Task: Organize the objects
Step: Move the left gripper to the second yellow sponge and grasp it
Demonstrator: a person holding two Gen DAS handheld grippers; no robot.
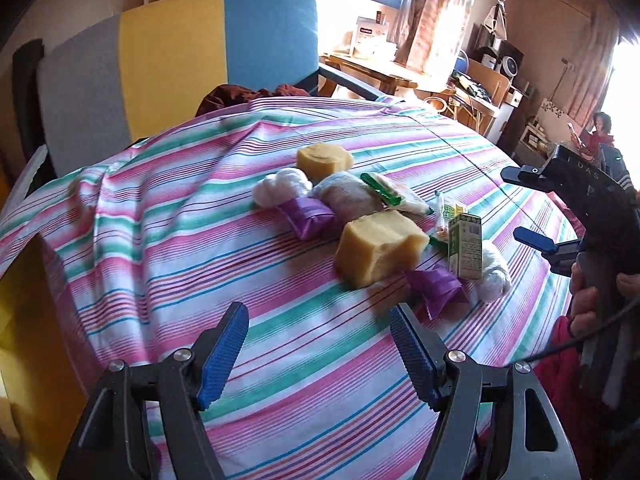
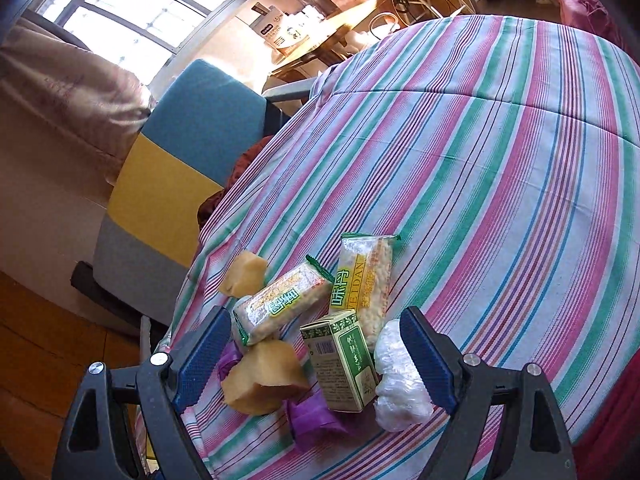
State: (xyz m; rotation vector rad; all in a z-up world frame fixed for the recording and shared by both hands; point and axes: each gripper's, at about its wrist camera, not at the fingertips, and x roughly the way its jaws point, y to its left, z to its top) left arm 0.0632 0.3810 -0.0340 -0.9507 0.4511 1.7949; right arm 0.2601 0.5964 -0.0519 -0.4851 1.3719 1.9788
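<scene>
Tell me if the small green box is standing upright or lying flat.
Upright. The green box stands on its narrow end on the striped cloth, its long side vertical, between a white wrapped bundle and a yellow block.

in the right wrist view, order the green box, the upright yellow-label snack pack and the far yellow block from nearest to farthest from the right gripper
1. green box, standing between the open fingers of the right gripper.
2. yellow-label snack pack, just behind the box, toward the right.
3. far yellow block, back left near the cloth's edge.
</scene>
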